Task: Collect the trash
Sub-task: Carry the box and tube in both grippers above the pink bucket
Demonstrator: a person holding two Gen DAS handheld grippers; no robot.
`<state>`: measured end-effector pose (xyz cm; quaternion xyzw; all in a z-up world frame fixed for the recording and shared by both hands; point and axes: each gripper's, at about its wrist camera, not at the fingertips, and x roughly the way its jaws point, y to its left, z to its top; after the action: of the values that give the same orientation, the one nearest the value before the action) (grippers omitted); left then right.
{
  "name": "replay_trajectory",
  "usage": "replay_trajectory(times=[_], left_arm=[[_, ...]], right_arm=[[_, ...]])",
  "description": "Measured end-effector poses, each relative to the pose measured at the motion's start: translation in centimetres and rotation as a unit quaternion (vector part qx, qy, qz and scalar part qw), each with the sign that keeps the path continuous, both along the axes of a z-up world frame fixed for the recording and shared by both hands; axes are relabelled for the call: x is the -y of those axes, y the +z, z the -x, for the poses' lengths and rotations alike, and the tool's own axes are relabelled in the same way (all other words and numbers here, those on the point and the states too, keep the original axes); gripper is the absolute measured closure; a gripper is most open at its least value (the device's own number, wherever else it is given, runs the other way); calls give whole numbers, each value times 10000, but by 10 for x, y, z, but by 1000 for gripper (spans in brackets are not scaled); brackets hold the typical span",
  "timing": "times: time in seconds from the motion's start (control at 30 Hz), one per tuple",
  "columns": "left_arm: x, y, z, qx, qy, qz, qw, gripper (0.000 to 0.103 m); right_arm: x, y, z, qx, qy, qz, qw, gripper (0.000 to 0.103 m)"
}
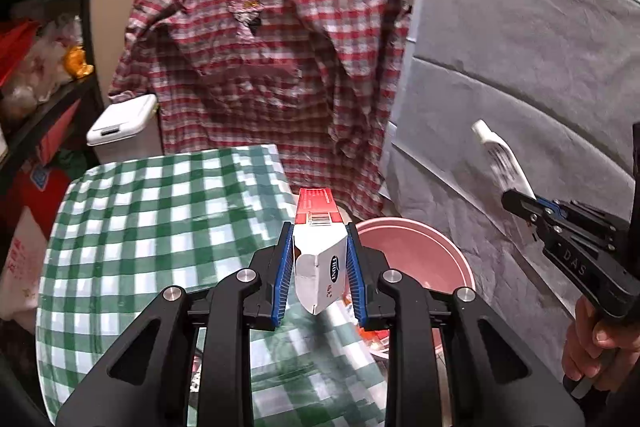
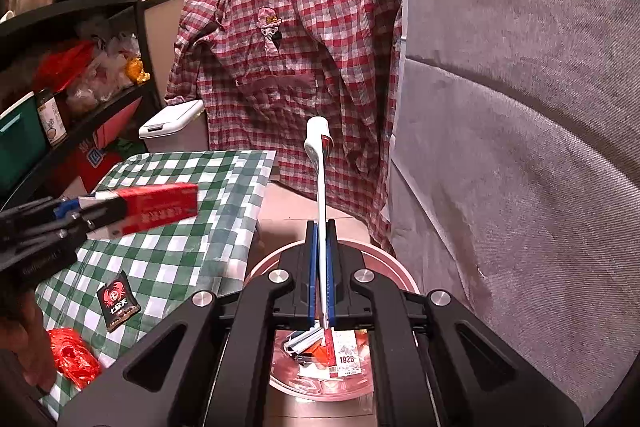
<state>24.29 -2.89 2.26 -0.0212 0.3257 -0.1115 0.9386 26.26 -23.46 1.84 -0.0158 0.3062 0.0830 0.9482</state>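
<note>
The left gripper (image 1: 319,259) has its blue ribbed jaws part-way closed on a red-and-white cardboard carton (image 1: 319,247), long and boxy, one white end flap folded open toward the camera and a barcode on its upper face. It hangs over the edge of the bench (image 1: 160,219), which is draped in a glossy green-and-white checked cloth, with the pink plastic basin (image 1: 440,251) just beside and below.

The right gripper (image 2: 321,267) has its jaws pressed almost together on the flat crimped tail of a white squeezed-out tube (image 2: 319,163), which stands straight up, its round cap end on top. Directly beneath sits the pink basin (image 2: 400,271), round and smooth-walled, already holding crumpled wrappers and a printed label.

On the checked cloth lie a small black sachet (image 2: 118,301) with a red crab print and a crinkled red plastic wrapper (image 2: 74,357). Behind hangs a red plaid shirt (image 2: 304,47), soft and creased, beside a grey woven fabric panel (image 2: 520,107)
</note>
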Motion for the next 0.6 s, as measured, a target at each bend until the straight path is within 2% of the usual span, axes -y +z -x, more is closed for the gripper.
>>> replay_trajectory(times=[0.23,0.6], left_arm=[[25,-16,-7,-170,-308,-46,9994,78],[49,-34,-24,-455,-518,-2,9976,78]], right_arm=[[0,-6,-6,-79,-14,44,10000,99],[1,-16,-19,-250,-31,40,9997,99]])
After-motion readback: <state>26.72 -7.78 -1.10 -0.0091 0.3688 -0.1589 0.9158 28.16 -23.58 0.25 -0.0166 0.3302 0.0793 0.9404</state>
